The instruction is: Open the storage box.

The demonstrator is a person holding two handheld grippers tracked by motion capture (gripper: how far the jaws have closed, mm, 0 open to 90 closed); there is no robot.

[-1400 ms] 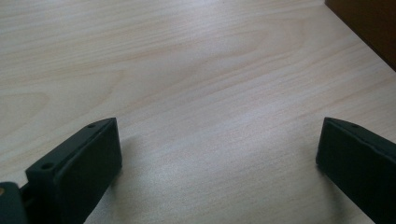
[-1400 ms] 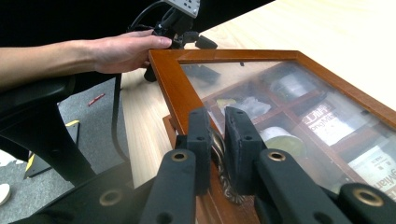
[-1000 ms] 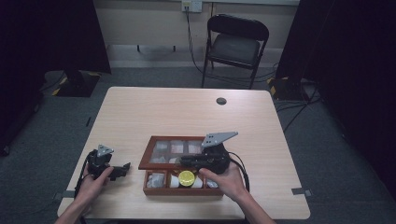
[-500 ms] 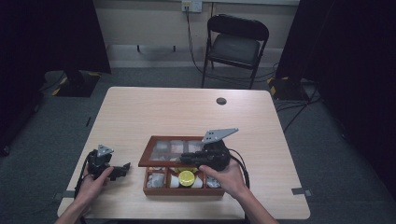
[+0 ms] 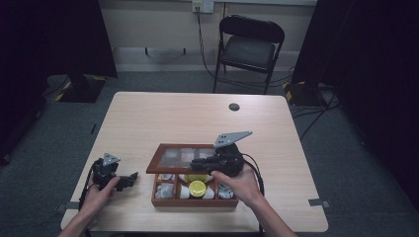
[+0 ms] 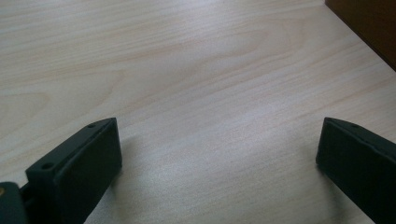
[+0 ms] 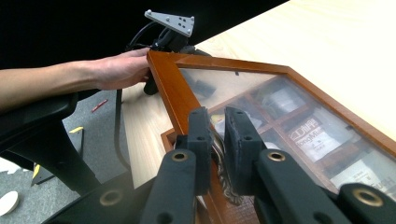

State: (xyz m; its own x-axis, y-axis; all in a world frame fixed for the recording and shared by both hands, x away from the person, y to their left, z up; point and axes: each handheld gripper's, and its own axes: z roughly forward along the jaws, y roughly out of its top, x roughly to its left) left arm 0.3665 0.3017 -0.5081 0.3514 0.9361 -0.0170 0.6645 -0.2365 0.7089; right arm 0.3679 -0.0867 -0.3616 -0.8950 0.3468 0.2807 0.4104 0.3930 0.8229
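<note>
The high view hangs above the near edge of the table (image 5: pixel 148 118), facing forward and down, far enough back to take in the whole tabletop, the wooden box (image 5: pixel 195 177) near the front and a chair (image 5: pixel 249 47) beyond. The left gripper view sits very close to the tabletop, looking along it, with a box corner (image 6: pixel 369 23) at its far right. The right gripper view looks leftward across the box's glass lid (image 7: pixel 280 112) at close range. All three share the box and tabletop.
</note>
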